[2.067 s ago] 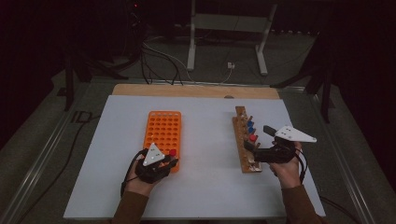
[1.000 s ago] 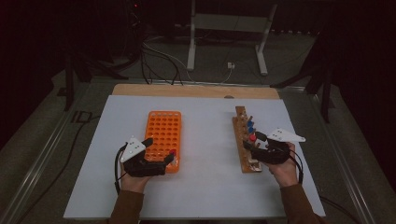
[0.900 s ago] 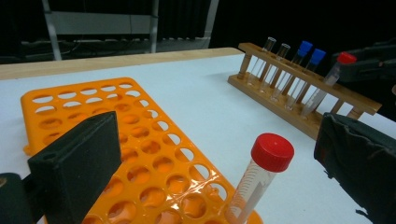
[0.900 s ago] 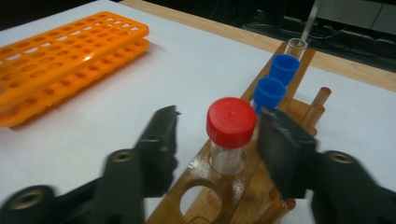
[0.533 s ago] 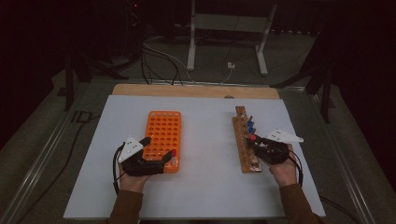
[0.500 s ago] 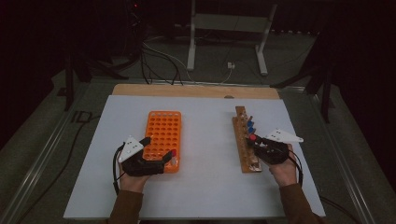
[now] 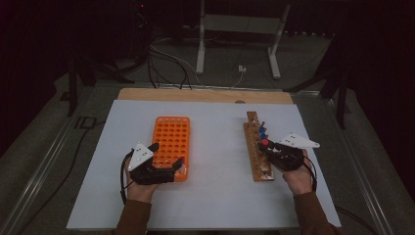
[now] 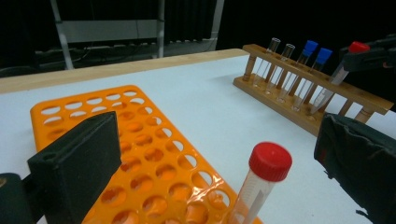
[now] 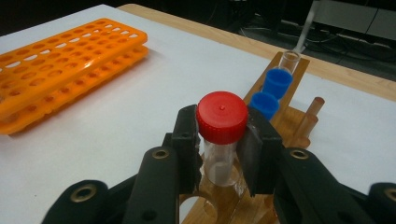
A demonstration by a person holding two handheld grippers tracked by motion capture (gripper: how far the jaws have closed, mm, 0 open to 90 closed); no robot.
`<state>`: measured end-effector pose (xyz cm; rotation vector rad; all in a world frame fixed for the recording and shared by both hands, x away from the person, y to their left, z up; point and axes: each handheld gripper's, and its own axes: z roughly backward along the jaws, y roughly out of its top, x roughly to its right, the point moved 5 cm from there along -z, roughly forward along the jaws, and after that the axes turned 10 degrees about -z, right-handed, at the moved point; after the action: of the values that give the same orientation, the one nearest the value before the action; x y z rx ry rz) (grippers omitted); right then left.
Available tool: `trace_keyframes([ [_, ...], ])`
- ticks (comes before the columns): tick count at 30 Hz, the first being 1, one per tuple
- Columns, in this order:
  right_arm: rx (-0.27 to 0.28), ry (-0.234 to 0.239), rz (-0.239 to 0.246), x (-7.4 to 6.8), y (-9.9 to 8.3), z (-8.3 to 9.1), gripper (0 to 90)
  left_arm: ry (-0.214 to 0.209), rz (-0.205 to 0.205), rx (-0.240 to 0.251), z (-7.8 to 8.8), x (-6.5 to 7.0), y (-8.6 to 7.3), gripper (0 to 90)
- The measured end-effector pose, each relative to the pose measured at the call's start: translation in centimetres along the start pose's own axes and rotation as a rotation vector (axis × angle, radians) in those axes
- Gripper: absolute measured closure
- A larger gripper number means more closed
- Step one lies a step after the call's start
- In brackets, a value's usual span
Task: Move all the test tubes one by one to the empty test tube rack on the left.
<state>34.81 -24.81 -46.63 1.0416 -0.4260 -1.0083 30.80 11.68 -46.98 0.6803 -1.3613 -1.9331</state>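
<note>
We find one red-capped tube (image 8: 261,182) seated in the orange rack (image 7: 172,146); left gripper (image 7: 164,164) wide open, empty. Right gripper (image 9: 219,154) clamps another tube (image 9: 221,140) at the wooden rack (image 7: 257,147); two blue-capped tubes (image 9: 271,91) remain.

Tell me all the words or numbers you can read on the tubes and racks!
None can be read.
Red-capped tube in the orange rack: faint marks down its side, too blurred to read.
Wooden rack: no writing.
Red-capped tube in the right gripper: cap and body plain.
</note>
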Motion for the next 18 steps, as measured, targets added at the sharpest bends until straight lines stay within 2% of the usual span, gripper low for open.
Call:
trace_keyframes([
  [7,0.007,0.004,0.005,-0.4,1.4,0.8,70.4,-0.011,-0.035,-0.013,-0.6,0.7,1.2,1.3],
  [18,0.051,0.048,-0.005,-1.0,4.2,2.4,70.5,-0.034,-0.068,-0.01,-1.8,1.5,3.2,1.3],
])
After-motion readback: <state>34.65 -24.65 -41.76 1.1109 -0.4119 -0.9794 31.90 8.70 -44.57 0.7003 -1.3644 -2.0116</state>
